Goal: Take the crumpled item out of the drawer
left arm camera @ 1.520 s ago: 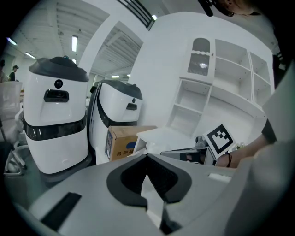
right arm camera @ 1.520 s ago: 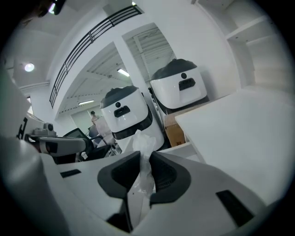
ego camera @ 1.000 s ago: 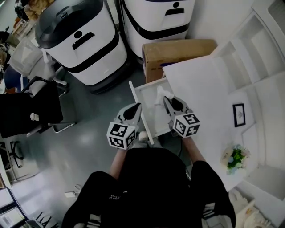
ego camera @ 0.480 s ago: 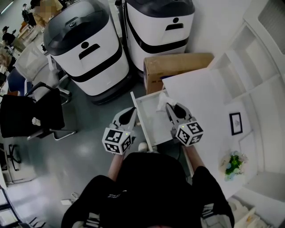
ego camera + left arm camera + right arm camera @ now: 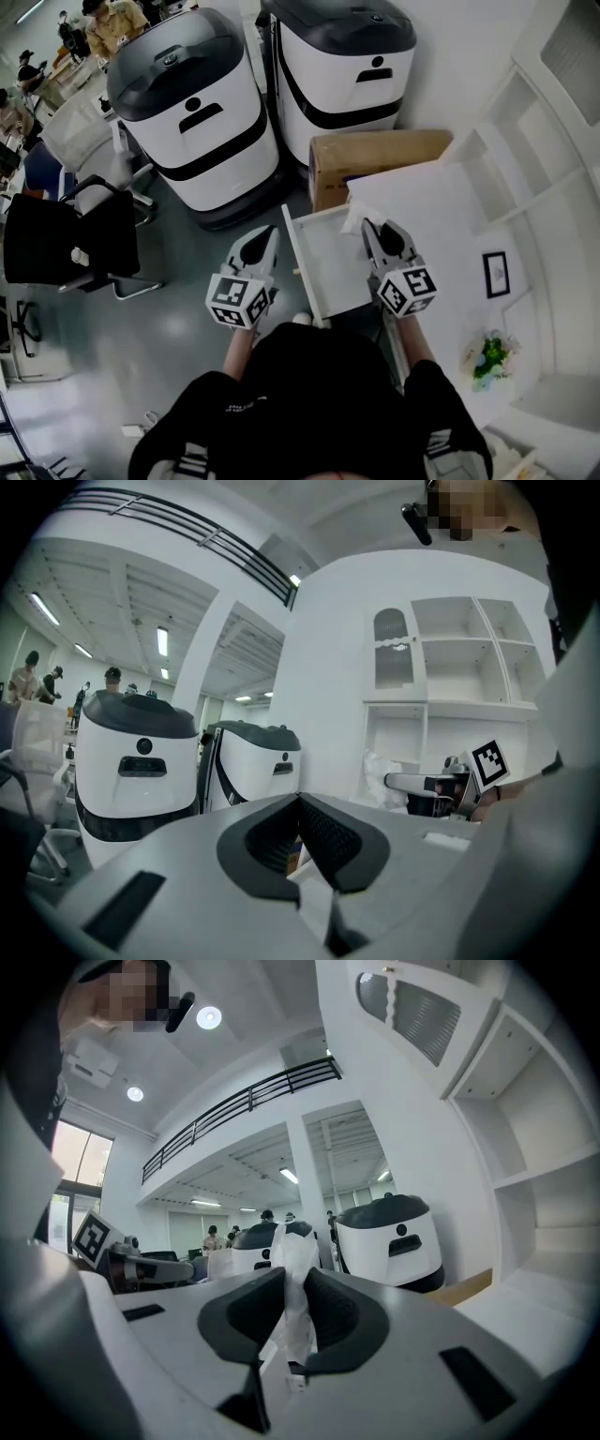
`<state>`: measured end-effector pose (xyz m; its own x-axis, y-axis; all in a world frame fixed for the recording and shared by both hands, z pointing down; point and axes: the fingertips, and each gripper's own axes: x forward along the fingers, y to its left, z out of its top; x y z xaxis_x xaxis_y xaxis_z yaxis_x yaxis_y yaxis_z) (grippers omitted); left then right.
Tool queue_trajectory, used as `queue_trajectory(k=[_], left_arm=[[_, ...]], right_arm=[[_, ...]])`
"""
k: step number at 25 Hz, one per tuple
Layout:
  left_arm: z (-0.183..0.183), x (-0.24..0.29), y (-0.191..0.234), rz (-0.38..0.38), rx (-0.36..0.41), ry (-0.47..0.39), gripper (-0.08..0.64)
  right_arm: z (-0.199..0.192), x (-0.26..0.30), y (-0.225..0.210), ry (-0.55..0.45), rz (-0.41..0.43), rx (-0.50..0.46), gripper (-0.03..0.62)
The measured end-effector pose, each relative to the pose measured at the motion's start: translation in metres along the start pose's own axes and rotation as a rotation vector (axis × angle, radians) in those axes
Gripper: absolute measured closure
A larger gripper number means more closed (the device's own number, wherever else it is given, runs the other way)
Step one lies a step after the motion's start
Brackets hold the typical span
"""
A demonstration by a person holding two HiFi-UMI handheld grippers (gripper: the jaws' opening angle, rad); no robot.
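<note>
The crumpled white item (image 5: 296, 1283) is pinched between the jaws of my right gripper (image 5: 292, 1277) and sticks up above them. In the head view that gripper (image 5: 373, 229) hangs over the far right corner of the open white drawer (image 5: 330, 272), the crumpled item (image 5: 359, 221) at its tips. My left gripper (image 5: 265, 235) hovers left of the drawer front, over the grey floor. Its jaws (image 5: 298, 801) are shut with nothing between them. From the left gripper view, the right gripper (image 5: 441, 782) and the white item (image 5: 382, 766) show at the right.
The drawer belongs to a white table (image 5: 441, 202) with a framed picture (image 5: 496, 274) and a small plant (image 5: 489, 352). A cardboard box (image 5: 375, 155) and two white bin-like machines (image 5: 202, 112) stand behind. A black chair (image 5: 70, 239) is at the left.
My right gripper has drifted toward the drawer's right edge with the white item in it. The left gripper has moved a little left, away from the drawer front.
</note>
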<state>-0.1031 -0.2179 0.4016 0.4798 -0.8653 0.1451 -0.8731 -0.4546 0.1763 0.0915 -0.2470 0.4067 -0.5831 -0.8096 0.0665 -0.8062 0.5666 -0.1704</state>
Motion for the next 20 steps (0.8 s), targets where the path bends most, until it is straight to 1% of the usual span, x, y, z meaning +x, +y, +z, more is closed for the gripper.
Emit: queue_trajectory(k=[3, 7, 11, 20], left_arm=[[0.01, -0.005, 0.007, 0.02, 0.007, -0.026, 0.563], [0.021, -0.012, 0.016, 0.049, 0.009, -0.054, 0.563], [0.022, -0.014, 0.02, 0.061, 0.02, -0.057, 0.563], [0.028, -0.016, 0.022, 0.08, 0.029, -0.071, 0.563]], right_arm=[[0.013, 0.0, -0.001, -0.031, -0.011, -0.023, 0.535], [0.027, -0.002, -0.004, -0.065, -0.027, -0.028, 0.538], [0.03, -0.004, -0.009, -0.078, -0.056, -0.038, 0.541], [0.036, -0.01, -0.014, -0.091, -0.08, -0.056, 0.543]])
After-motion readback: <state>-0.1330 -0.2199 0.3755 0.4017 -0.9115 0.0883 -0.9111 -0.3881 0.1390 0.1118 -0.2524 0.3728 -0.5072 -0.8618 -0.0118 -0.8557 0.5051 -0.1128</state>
